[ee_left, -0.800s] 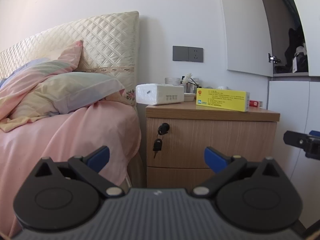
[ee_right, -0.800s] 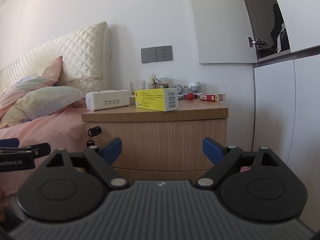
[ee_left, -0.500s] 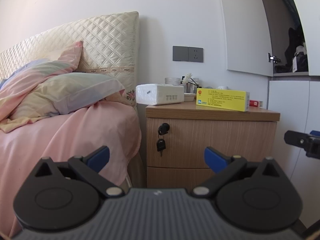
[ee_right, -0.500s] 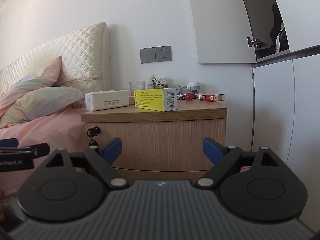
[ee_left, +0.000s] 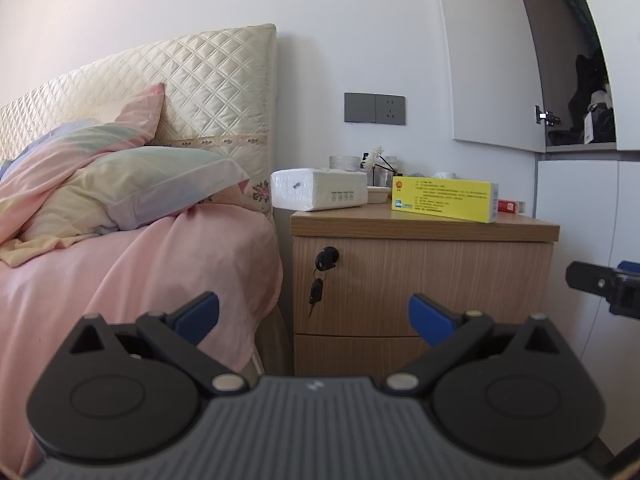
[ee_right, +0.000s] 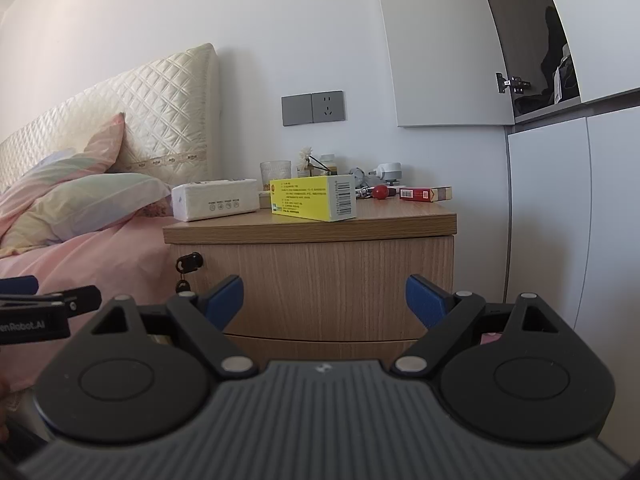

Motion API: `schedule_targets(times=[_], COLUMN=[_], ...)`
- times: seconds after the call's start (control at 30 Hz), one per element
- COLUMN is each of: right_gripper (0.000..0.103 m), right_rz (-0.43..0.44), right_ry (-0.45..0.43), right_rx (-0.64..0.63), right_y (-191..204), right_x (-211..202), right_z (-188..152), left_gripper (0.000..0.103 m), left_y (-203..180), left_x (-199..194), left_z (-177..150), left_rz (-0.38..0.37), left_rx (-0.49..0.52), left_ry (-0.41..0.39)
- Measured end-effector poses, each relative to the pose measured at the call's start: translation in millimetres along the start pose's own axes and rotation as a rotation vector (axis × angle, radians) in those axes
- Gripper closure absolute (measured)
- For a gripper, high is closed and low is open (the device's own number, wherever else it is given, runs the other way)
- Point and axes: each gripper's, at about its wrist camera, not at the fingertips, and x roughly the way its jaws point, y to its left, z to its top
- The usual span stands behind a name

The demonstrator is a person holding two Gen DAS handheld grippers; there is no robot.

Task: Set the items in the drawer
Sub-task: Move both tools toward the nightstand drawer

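In the left wrist view the left gripper (ee_left: pixel 314 316) fills the lower half of the frame, its blue-tipped fingers (ee_left: pixel 198 314) spread wide with nothing between them. Beyond the gap stands a wooden nightstand (ee_left: pixel 420 280) at centre right, both drawer fronts closed; the upper drawer (ee_left: pixel 440 284) has a lock at its upper left corner with a key (ee_left: pixel 318 290) hanging from it. On the nightstand's worktop, a white tissue pack (ee_left: pixel 320 194) sits at the left edge, overhanging toward the bed, and a yellow box (ee_left: pixel 446 199) stands just back from the front edge at centre right. A red packet (ee_left: pixel 510 206) shows behind the yellow box near the right edge.

A bed (ee_left: pixel 120 264) with pink covers fills the left of the frame, its drape close against the nightstand's left side. To the right of the nightstand a white cabinet front (ee_left: pixel 580 208) leaves a narrow strip of room.

In the right wrist view the right gripper (ee_right: pixel 324 300) sits low in the frame, fingers (ee_right: pixel 424 300) likewise spread and empty, facing the upper drawer front. Open air lies between both grippers and the nightstand. The left gripper's tip shows at the left edge of that view, apart from the nightstand.
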Motion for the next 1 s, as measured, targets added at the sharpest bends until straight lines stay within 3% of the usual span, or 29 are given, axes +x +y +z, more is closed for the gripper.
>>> schedule_targets(times=[1.0], right_gripper=[0.013], right_rz=[0.000], right_ry=[0.011], right_rx=[0.019], right_y=[-9.5], right_x=[7.6], right_z=[-0.7], left_gripper=[0.000], left_y=[-4.9], left_x=[-0.8], left_z=[-0.3], left_rz=[0.003], left_rx=[0.018], left_ry=[-0.005])
